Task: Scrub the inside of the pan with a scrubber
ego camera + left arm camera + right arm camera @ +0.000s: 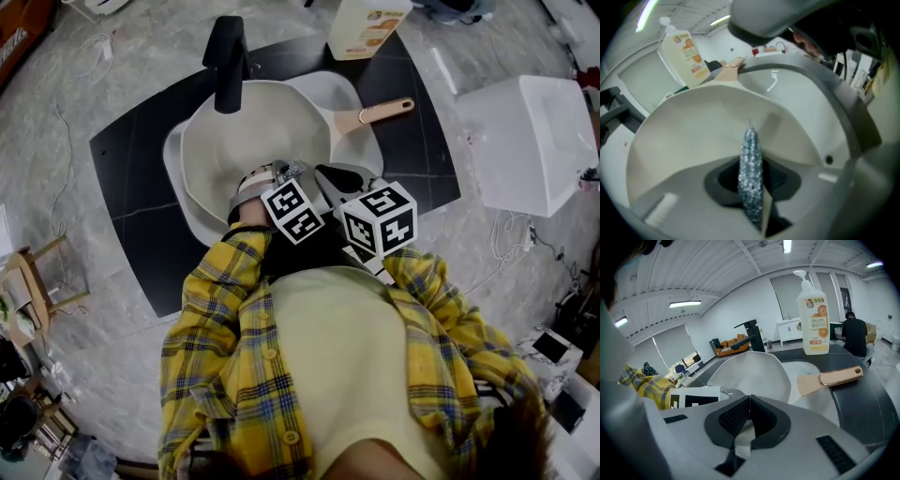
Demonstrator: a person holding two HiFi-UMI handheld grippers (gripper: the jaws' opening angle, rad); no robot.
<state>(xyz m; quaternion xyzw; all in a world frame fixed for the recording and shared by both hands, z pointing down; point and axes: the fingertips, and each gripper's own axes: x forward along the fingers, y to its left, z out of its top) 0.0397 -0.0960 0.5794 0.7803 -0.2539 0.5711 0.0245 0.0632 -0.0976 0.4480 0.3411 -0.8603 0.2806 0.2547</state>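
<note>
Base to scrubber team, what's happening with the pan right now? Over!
Left tool shut on sparkly scrubber, pointed into pan. Right tool shut, empty, near pan rim. Pan tilted in sink. Black faucet overhangs far rim.

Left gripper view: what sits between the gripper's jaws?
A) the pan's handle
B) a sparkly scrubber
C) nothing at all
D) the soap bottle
B: the left gripper is shut on a sparkly scrubber, seen edge-on over the pale inside of the pan.
</note>
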